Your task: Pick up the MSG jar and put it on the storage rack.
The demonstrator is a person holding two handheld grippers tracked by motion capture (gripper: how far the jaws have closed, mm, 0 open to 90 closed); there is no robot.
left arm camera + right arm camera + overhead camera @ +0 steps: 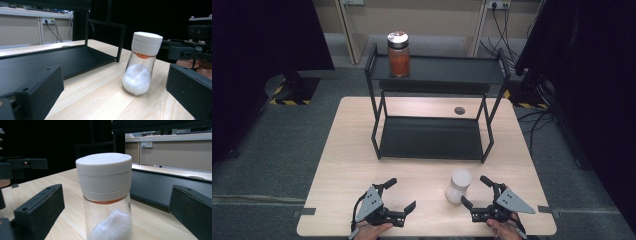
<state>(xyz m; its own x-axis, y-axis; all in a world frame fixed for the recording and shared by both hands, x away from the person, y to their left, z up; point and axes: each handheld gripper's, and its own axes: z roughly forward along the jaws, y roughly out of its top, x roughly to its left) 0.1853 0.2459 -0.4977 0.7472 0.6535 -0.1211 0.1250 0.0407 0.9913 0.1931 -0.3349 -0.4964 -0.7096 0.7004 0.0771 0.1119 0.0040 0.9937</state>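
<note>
Both grippers, left [401,196] and right [474,191], gape empty near our table edge. White-capped shaker [459,185] stands between the right jaws (glass, slick, fragile, light); we'd grab its body below the cap.

Orange-filled jar [399,54] atop black rack [437,70]

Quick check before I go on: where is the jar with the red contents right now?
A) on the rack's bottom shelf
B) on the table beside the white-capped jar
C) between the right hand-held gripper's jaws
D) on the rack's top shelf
D: in the high view the red-filled jar stands at the left end of the black rack's top shelf, while the bottom shelf is bare.
</note>
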